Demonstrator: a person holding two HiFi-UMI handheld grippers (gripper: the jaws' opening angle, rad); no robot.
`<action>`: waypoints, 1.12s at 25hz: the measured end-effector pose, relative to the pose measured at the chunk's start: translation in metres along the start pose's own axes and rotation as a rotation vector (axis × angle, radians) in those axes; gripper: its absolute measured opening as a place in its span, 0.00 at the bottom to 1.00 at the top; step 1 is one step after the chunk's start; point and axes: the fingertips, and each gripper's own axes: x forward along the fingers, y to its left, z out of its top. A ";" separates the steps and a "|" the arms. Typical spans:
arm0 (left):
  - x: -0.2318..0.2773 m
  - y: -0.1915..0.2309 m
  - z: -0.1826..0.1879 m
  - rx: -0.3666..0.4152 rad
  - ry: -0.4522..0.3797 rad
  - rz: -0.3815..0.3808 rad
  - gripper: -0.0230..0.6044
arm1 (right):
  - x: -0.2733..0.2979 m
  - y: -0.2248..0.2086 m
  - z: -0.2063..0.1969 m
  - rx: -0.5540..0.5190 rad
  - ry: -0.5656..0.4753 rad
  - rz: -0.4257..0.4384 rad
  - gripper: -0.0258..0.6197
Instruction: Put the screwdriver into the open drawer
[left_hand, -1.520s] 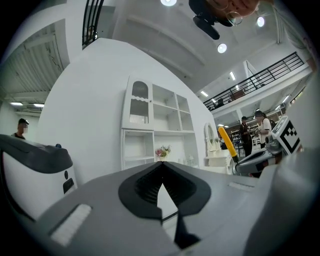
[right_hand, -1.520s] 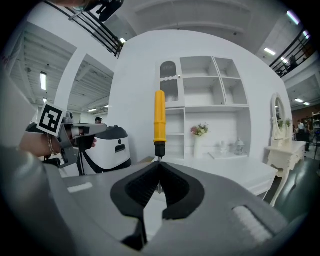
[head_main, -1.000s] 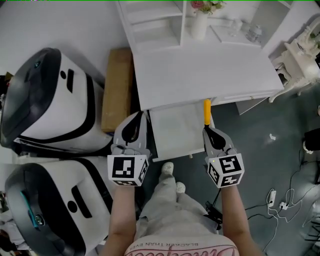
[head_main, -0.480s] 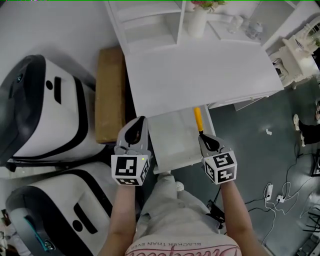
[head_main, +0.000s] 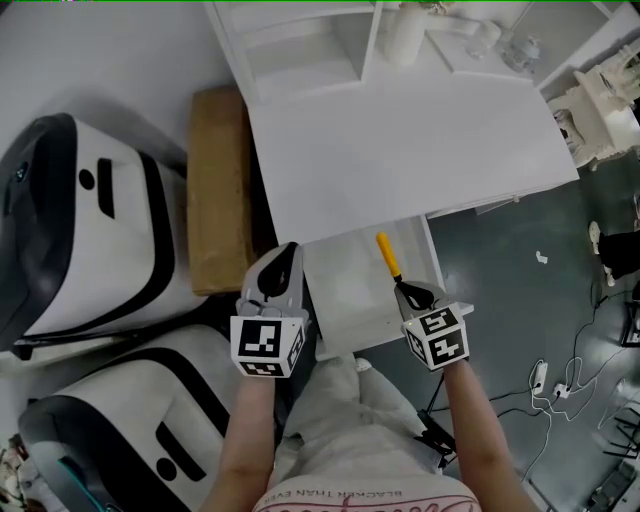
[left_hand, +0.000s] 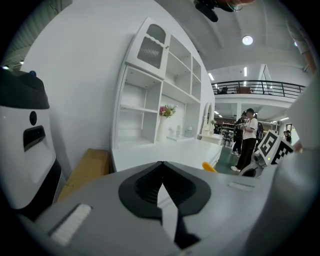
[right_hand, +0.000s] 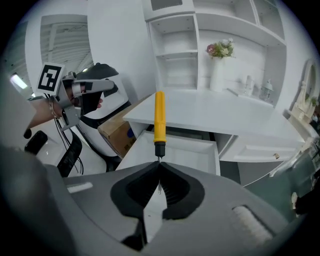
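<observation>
Screwdriver (head_main: 387, 256) hangs over the open drawer (head_main: 345, 295), pinched by its thin metal shaft in our right gripper (head_main: 404, 290); we judge it light, stiff, handle-heavy. Our left gripper (head_main: 286, 252), pressed together empty, is beside the drawer.

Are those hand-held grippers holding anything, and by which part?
The right hand-held gripper holds the yellow-handled screwdriver by its metal shaft, handle pointing out over the open drawer. The left hand-held gripper is shut and empty.

The screwdriver (right_hand: 159, 121) shaft is hidden between the fingers (right_hand: 174, 189) of the right gripper (right_hand: 159, 165). The flowers of the far vase (head_main: 405, 35) seem cut off.
</observation>
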 end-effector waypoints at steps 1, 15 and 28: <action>0.001 0.001 -0.003 -0.003 0.005 0.000 0.07 | 0.003 0.001 -0.003 -0.010 0.021 0.015 0.06; 0.014 -0.007 -0.018 -0.022 0.047 0.016 0.07 | 0.036 -0.003 -0.027 -0.192 0.272 0.147 0.06; 0.020 -0.019 -0.028 -0.023 0.094 0.069 0.07 | 0.082 -0.016 -0.034 -0.348 0.380 0.263 0.06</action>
